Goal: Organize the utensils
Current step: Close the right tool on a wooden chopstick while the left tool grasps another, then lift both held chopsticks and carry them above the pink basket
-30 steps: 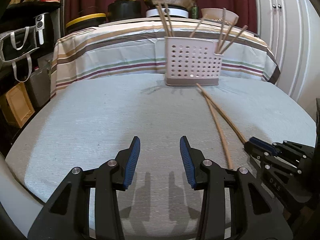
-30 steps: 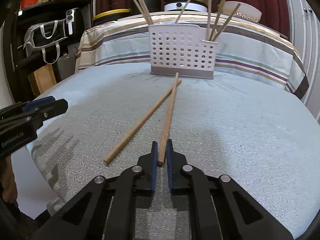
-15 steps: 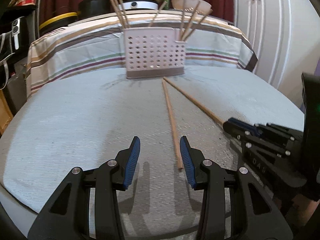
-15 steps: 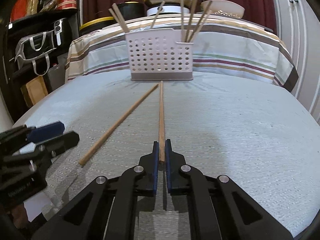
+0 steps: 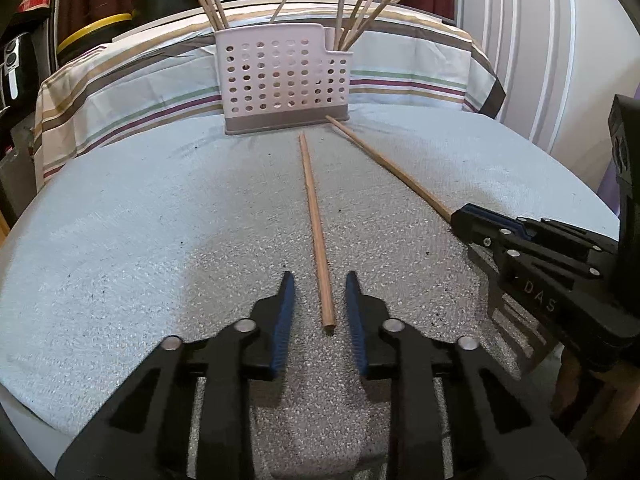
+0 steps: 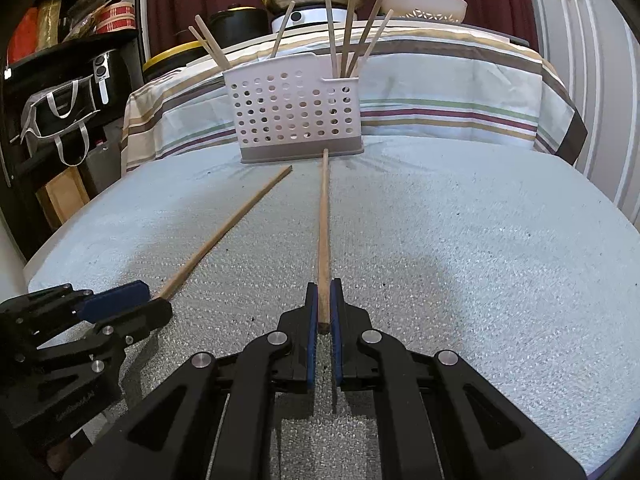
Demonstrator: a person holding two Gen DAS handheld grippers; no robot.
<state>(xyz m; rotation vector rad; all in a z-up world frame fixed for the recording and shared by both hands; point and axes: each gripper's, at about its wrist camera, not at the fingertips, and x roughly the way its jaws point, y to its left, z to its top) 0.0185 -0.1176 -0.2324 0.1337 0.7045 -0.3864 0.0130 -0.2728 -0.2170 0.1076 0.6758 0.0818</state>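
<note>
1. The step in hand looked like the pick-up of the last two loose chopsticks, both lying on the grey table cover (image 5: 120, 240) in front of the perforated utensil caddy (image 5: 280, 80), which already held several sticks upright.
2. The right gripper (image 6: 324, 304) had its fingers pressed narrow on the near end of the right chopstick (image 6: 323, 220), whose far tip lay just short of the caddy's base.
3. The left gripper (image 5: 320, 308) stood with its fingers wide, one on each side of the near end of the left chopstick (image 5: 314, 216), touching neither side of it as far as the left wrist view showed.
4. By my judgement, the next move called for the left fingers to close squarely on that end without rolling the stick away.
5. After that, each stick would need lifting, tipping upright and dropping into a caddy compartment; a thin round stick held at one end could easily swing or slip.
</note>
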